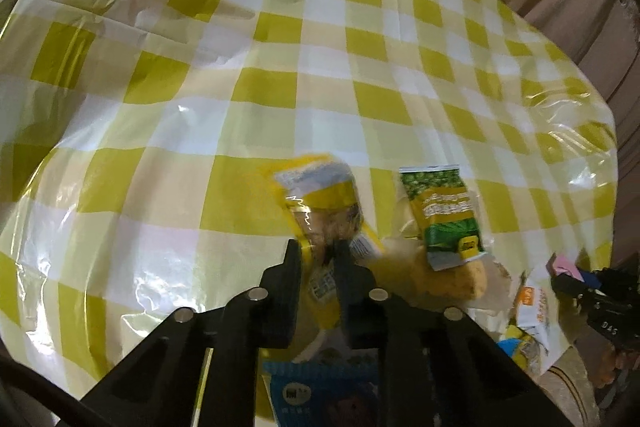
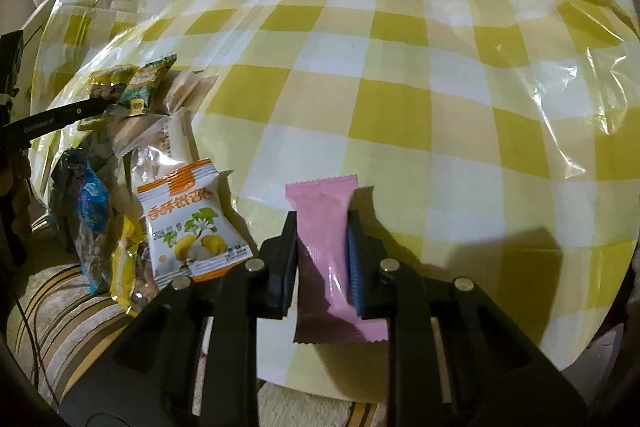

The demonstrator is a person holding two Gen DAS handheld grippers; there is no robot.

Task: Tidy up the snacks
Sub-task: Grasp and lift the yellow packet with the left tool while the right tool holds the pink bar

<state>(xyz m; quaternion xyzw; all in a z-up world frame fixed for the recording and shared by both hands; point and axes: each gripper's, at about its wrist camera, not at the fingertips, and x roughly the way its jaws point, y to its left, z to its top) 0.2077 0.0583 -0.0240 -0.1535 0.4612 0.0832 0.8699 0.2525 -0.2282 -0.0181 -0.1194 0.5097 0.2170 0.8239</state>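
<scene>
Black fingers of the left tool (image 1: 316,251) fill the bottom of the left wrist view, clamped on a yellow snack packet (image 1: 320,203) whose upper end stands up beyond the fingertips. Below the fingers lies a blue packet (image 1: 320,387), partly hidden. Just right of the yellow packet a green packet (image 1: 444,215) stands tilted, its lower end over a yellow lump that is too blurred to name. Further right an orange-and-white packet (image 1: 532,303) lies at the edge of the tabletop (image 1: 200,107), which wears a yellow-and-white checked plastic cover.

From the right wrist view, the left tool reaches in from the left edge, its tip at the pile of snacks (image 2: 120,187) heaped along the left side of the tabletop. That pile runs from the green packet at the far end, through clear wrappers and the blue packet, to the orange-and-white packet nearest the camera. Right of the pile, the right tool (image 2: 322,227) is closed on a pink wrapper (image 2: 328,247), gripped about its middle, with its crimped ends sticking out above and below the fingers. Its shadow falls on the checked cover to the right. A striped cushion (image 2: 60,307) shows at lower left.
</scene>
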